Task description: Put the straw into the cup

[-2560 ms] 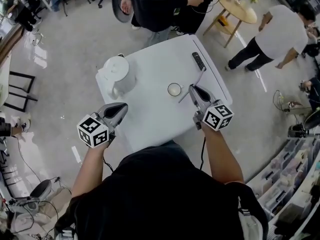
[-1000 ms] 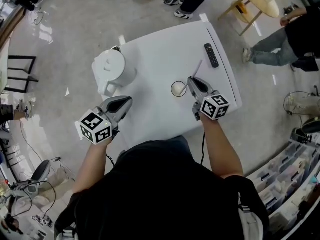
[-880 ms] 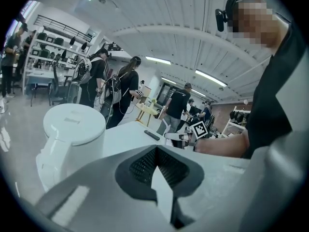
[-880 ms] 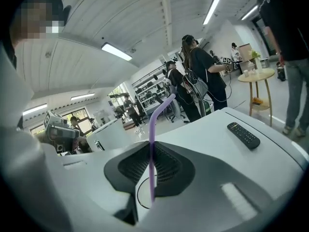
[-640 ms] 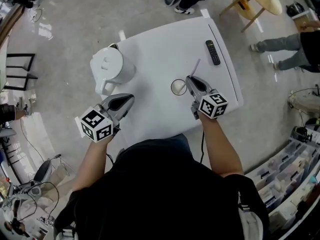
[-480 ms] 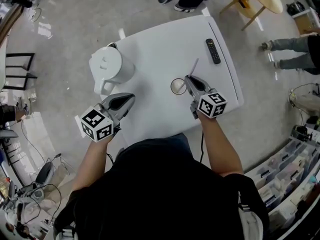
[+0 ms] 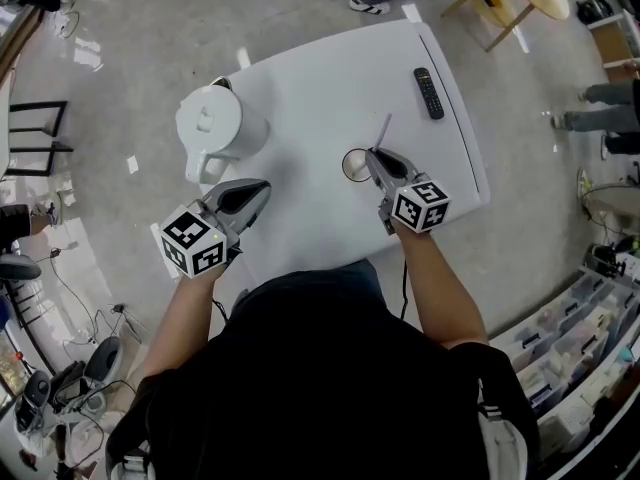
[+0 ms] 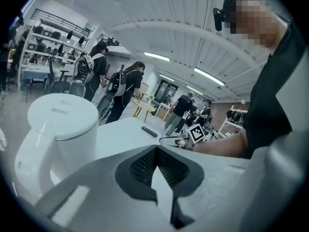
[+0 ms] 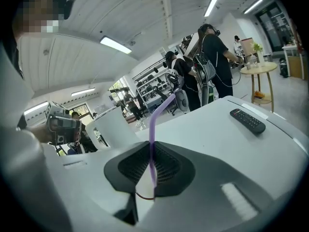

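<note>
My right gripper [image 7: 372, 158] is shut on a purple bendy straw [image 7: 383, 130], which rises past the jaw tips. In the right gripper view the straw [image 9: 153, 134] stands upright between the closed pads, its top bent to the right. A small round cup [image 7: 355, 165] sits on the white table [image 7: 320, 98], just left of the right gripper's tips; its rim [image 9: 145, 196] peeks out under the jaws. My left gripper [image 7: 256, 188] hangs shut and empty over the table's front left part, and it [image 8: 155, 151] points towards the right gripper.
A white electric kettle [image 7: 213, 128] stands at the table's left side, large in the left gripper view [image 8: 58, 134]. A black remote [image 7: 428, 92] lies near the far right edge, also the remote [image 9: 247, 120] ahead of the right gripper. People stand on the floor beyond the table.
The right gripper lifted the straw off the table and carried it left, right up to the cup. The left gripper has stayed put.
</note>
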`<act>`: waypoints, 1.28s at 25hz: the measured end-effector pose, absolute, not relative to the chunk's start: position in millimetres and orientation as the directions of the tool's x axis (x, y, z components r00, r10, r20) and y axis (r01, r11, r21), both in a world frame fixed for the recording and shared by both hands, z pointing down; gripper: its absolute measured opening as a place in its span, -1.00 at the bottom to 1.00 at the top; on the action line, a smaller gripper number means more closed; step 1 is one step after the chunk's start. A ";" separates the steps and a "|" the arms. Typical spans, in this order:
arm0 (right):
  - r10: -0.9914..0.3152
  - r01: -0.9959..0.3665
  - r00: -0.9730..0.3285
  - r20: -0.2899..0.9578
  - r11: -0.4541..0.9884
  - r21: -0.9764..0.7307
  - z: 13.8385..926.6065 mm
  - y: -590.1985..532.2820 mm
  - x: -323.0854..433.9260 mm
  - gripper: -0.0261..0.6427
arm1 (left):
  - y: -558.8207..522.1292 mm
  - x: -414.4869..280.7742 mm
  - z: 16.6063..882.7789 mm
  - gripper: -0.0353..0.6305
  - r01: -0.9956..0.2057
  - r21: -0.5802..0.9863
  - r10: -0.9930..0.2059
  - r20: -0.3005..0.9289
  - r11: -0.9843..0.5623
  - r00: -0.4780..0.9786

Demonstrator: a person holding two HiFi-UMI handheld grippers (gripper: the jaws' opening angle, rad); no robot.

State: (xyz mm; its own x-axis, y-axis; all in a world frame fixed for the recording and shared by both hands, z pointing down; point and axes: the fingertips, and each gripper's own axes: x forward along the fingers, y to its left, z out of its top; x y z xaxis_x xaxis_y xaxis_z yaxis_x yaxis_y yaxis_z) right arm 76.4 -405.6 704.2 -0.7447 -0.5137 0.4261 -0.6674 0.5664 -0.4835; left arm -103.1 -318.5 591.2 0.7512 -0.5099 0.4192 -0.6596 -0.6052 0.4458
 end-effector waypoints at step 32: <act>-0.517 -0.697 -0.716 0.469 0.562 -0.445 704.6 -395.9 85.2 -0.62 | -306.0 -101.5 561.2 -0.89 -0.655 0.418 -0.532 0.383 -0.629 0.755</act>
